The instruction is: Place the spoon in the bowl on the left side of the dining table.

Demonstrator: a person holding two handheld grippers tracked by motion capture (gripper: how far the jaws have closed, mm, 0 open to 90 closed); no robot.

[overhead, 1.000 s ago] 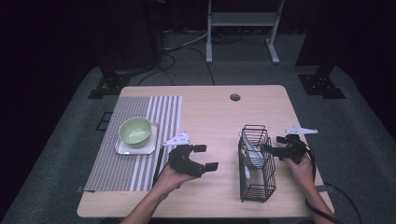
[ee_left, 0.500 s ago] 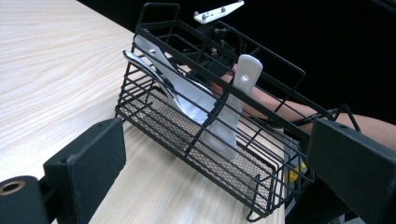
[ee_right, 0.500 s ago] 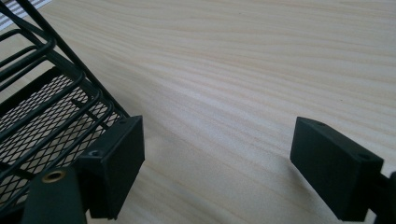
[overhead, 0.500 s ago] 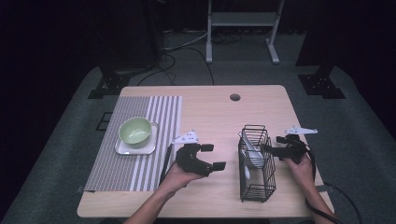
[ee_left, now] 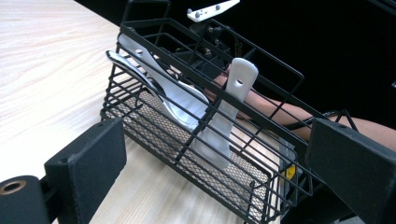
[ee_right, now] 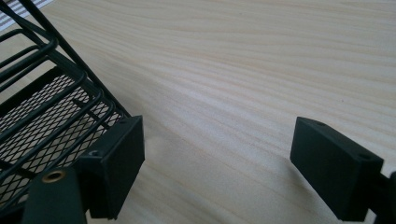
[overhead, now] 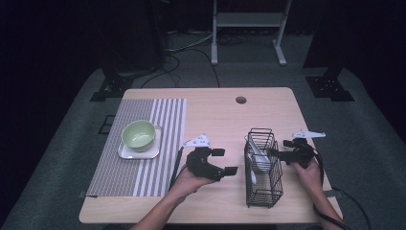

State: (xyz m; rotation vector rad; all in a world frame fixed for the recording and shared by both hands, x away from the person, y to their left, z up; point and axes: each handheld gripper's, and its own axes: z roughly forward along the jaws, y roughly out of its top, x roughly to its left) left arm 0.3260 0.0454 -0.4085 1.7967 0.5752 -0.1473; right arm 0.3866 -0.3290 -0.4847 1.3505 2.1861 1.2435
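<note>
1. As I look down on the desk (overhead: pixel 215 120), I count one black wire basket (overhead: pixel 261 167), one green bowl (overhead: pixel 139 134), one white square plate (overhead: pixel 125 152) under that bowl, and one striped mat (overhead: pixel 136 143) beneath both.
2. Inside the basket I count three utensils: two pale spoons (ee_left: pixel 173 95) leaning side by side and one flat white spatula (ee_left: pixel 226 116) with a hole in its handle; a further pale piece at the far end is too hidden to name.
3. The basket is long and narrow, black wire with a fine mesh floor, standing on the right half of the desk between my two hands.
4. My left gripper (overhead: pixel 231 162) has its fingers wide apart, holding nothing, just left of the basket.
5. My right gripper (overhead: pixel 278 149) also has its fingers spread, empty, at the basket's right wall.
</note>
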